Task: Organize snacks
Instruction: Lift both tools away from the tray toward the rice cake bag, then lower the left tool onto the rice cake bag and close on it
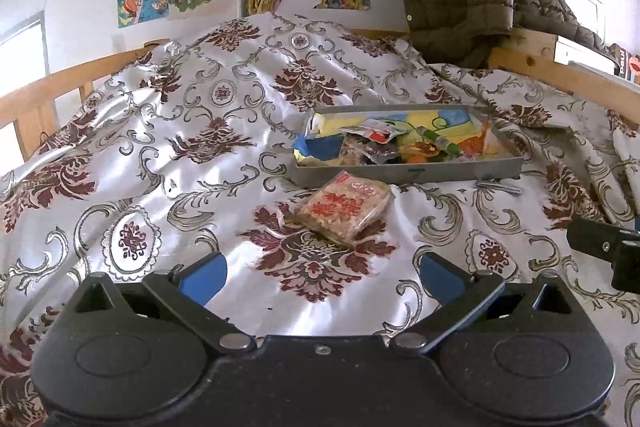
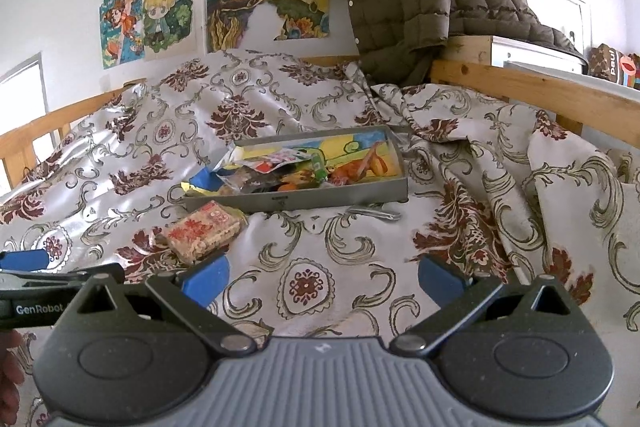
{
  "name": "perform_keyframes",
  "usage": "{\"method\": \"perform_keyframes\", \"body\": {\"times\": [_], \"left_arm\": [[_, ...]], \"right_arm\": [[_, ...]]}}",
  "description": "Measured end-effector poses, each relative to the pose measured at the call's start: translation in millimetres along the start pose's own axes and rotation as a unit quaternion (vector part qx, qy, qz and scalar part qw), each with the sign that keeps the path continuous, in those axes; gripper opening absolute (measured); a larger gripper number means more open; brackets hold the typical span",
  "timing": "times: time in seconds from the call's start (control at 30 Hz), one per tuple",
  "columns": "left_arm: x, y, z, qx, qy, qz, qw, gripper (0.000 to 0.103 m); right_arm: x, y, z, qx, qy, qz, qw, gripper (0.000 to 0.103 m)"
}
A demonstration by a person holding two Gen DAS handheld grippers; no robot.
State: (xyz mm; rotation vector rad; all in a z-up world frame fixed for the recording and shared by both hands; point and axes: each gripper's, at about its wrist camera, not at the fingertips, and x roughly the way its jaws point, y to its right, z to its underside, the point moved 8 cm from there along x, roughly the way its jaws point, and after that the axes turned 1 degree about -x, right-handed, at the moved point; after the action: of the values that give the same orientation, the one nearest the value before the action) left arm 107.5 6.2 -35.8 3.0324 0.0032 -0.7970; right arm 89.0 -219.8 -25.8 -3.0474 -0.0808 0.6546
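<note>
Snacks fill the grey tray (one packet outside); both grippers gape, empty.

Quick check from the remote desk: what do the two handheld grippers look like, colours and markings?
Both are black, with round pivot housings, angled linkage arms and blue finger pads. The left gripper has a plain black centre body. The right gripper has a grey ribbed centre panel. White "GenRobot" lettering shows on the left unit's side, seen in the right wrist view.
</note>
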Motion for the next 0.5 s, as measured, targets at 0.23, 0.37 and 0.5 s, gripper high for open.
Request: {"method": "perform_keyframes", "body": {"times": [0.23,0.37,0.5], "left_arm": [[18,-4,-1,0.002,-0.019,-0.017,0.9997,0.102],[28,-3,-5,0.018,-0.026,-0.027,0.9991,0.102],[37,-3,-10,0.028,-0.026,-0.027,0.9989,0.102]], "right_arm": [[18,-3,1,-0.003,-0.009,-0.002,1.0,0.103],[33,-1,1,-0.009,-0.009,0.0,1.0,0.103],[46,8,7,0.011,-0.027,0.006,1.0,0.103]]}}
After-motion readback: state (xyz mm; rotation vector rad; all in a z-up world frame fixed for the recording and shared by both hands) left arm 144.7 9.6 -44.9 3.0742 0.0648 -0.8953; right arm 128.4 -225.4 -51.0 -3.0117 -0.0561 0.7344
